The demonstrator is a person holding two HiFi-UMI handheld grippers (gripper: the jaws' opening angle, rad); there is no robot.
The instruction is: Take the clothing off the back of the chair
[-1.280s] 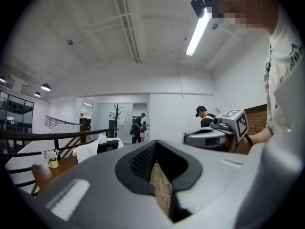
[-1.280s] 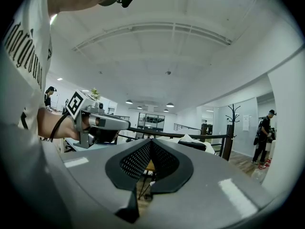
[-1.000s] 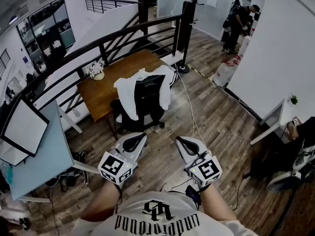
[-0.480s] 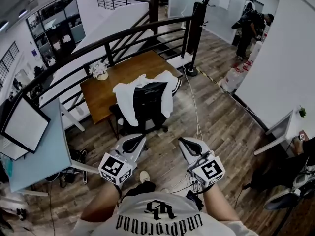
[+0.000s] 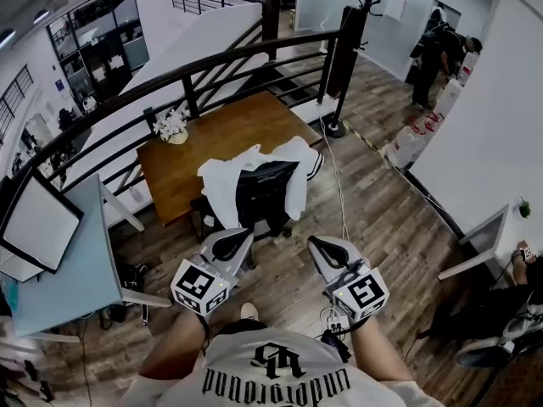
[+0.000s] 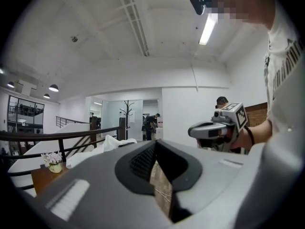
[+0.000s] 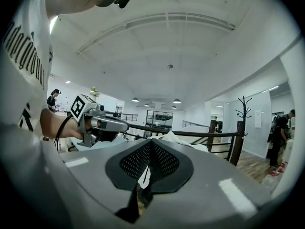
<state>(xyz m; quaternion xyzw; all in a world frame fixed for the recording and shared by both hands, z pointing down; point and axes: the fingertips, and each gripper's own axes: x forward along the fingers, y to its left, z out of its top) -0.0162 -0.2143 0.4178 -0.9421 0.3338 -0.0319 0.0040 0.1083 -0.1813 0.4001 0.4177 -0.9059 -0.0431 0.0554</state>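
Observation:
A white garment (image 5: 222, 181) hangs over the back of a black office chair (image 5: 265, 195) that stands at a wooden desk (image 5: 219, 136). One sleeve hangs down the chair's left side, the other (image 5: 299, 185) down its right. My left gripper (image 5: 230, 244) and right gripper (image 5: 327, 250) are side by side just short of the chair, both shut with nothing held. In the left gripper view the garment (image 6: 113, 141) shows over the shut jaws. In the right gripper view the white cloth (image 7: 172, 139) peeks above the jaws.
A dark railing (image 5: 212, 66) runs behind the desk, with a small flower pot (image 5: 172, 125) on the desk. A light blue table with a monitor (image 5: 38, 225) stands at left. A coat stand (image 5: 349, 49) and a person (image 5: 441, 53) are far right. Cables (image 5: 335, 202) trail on the wood floor.
Both grippers and the view have moved forward toward the chair, which now lies lower and closer in the head view. Jaws stayed shut.

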